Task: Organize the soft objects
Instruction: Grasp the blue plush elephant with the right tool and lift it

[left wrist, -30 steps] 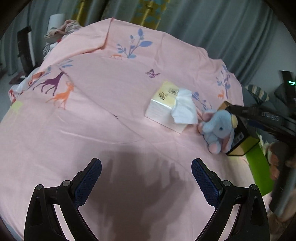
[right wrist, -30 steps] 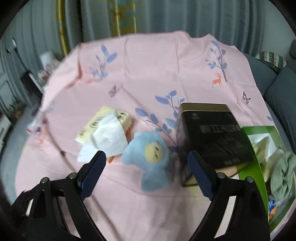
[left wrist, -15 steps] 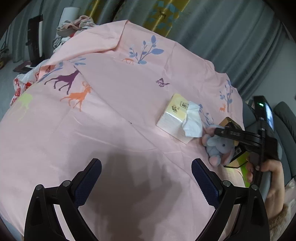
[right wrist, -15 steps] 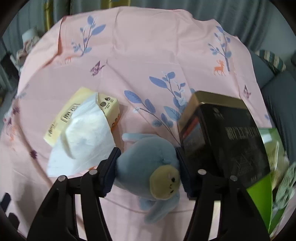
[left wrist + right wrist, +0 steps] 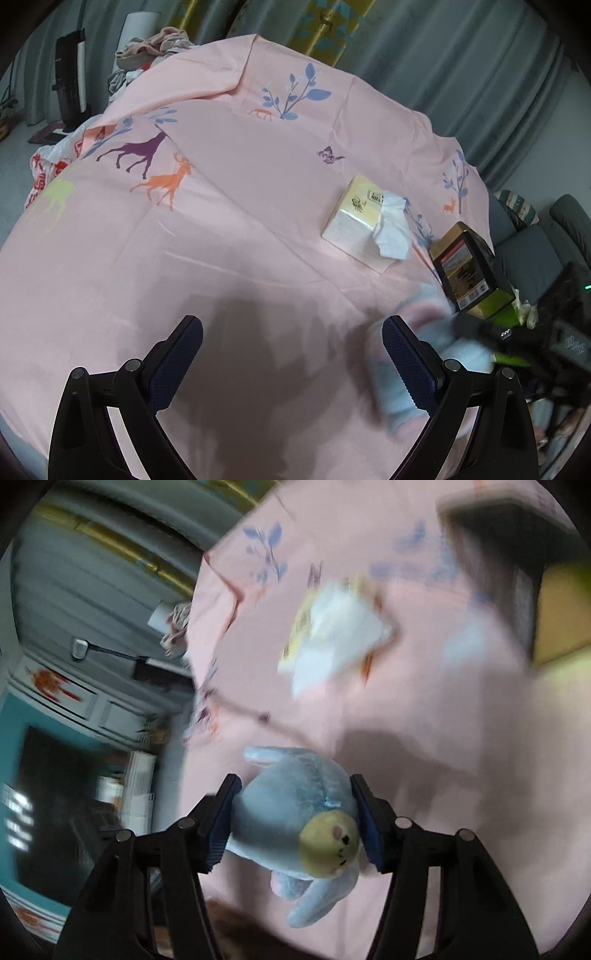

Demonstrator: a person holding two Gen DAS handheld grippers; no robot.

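My right gripper (image 5: 295,819) is shut on a light blue plush toy (image 5: 295,808) with a yellow face and holds it in the air above the pink sheet (image 5: 424,709). In the left wrist view the toy (image 5: 417,362) is a blurred blue shape at the lower right, with the right gripper (image 5: 517,336) behind it. My left gripper (image 5: 291,363) is open and empty, low over the pink sheet (image 5: 184,240). A yellow tissue pack (image 5: 364,221) with a white tissue sticking out lies on the sheet, also blurred in the right wrist view (image 5: 332,624).
A black and gold box (image 5: 469,266) stands at the right edge of the bed beside a green box (image 5: 506,306). A grey sofa (image 5: 535,251) is to the right. Clothes (image 5: 147,51) are piled at the far left corner. Curtains hang behind.
My right gripper has lifted the blue plush off the sheet, away from the black box, and swung it down and left, with the view rotating. The left gripper has stayed open in place.
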